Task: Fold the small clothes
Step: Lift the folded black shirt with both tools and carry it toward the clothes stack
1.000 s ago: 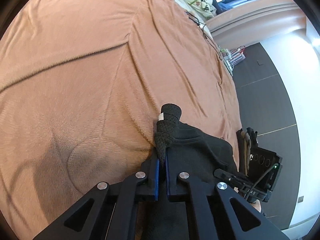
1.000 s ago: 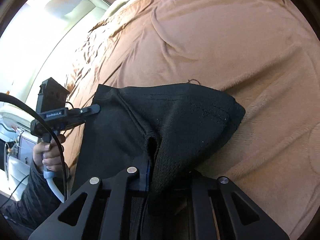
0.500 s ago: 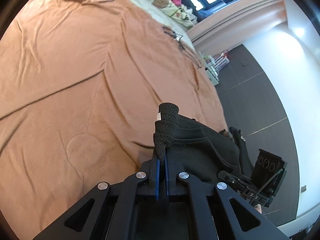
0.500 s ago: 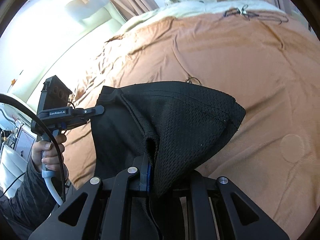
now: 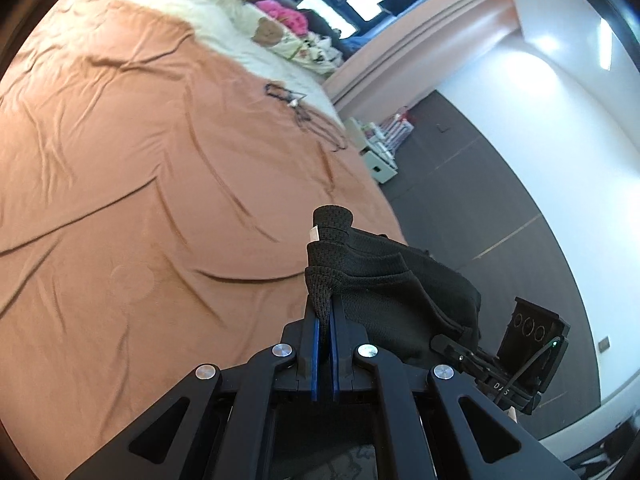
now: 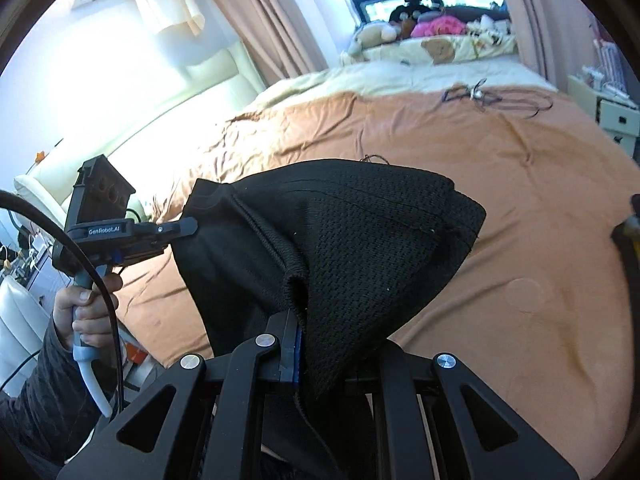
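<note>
- The bed [image 6: 500, 208], spread with a wrinkled orange-brown cover, fills most of both views; it looks a soft, yielding surface to lay and press folds on, with plenty of bare cover ahead
- The black garment [image 6: 360, 240] hangs in the air above the near edge of the bed, stretched between the two tools, with a ribbed band along its top edge and open mesh knit below
- It sags and drapes freely from the two held points, so I judge it light, limp and quite unbreakable; it will keep no shape of its own and will crease wherever it is let down
- The mesh looks grippy rather than slick, but thin, so a pinch on a single layer could slide; the thicker ribbed band is the safer place to hold, at its two ends
- The left hand-held gripper [image 5: 325, 320] has its blue pads closed tight on a bunched corner of the band, the cloth rising in a roll above the tips
- The right hand-held gripper [image 6: 296, 332] is clamped on the other corner, cloth falling over and hiding one finger
- A hand [image 6: 86, 308] grasps the left tool's handle, sleeve below it
- Far off, a thin dark cord [image 6: 492, 98] lies on the cover, well apart from the garment
</note>
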`<state>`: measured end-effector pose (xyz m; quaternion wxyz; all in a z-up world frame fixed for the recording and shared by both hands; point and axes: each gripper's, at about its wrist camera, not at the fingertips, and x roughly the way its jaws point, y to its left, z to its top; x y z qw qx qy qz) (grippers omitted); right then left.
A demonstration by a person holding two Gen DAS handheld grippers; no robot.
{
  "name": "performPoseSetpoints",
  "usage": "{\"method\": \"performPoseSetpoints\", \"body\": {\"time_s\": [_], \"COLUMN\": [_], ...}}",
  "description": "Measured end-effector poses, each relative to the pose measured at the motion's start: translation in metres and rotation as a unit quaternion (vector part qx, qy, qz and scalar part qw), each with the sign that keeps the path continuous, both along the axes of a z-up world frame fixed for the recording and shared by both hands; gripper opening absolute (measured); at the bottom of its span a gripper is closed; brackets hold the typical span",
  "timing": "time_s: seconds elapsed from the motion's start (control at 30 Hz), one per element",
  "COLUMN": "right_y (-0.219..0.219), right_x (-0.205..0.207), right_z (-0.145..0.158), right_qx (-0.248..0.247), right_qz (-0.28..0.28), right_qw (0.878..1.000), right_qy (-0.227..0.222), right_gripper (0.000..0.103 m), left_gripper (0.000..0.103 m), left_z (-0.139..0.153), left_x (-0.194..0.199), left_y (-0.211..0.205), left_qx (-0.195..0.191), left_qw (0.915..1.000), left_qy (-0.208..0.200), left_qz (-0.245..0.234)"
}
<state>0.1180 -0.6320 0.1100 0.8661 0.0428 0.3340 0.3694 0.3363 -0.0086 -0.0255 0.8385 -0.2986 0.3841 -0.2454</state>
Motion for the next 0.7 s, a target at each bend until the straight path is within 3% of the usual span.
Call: {"method": "performPoseSetpoints", "body": {"time_s": [0.4,0.7], "right_y": [-0.085,-0.145], "right_x": [-0.109,-0.164], "right_z": [0.062,0.075], "right_qx": [-0.008,-0.014], "right_qz": [-0.038,-0.080], "right_qw": [0.996,0.989], "right_qy": [-0.085,-0.125], "right_gripper": [0.008,0.008], "left_gripper": [0.004,0.004], "left_z": [0.073,0.111], "left_x": [-0.039,-0.046], "left_y": [-0.087,-0.171], "left_qx": [0.011,0.029], "left_qw": [0.9966,0.9897], "left_qy": [-0.063,-0.094], "left_qz": [-0.051,-0.104]}}
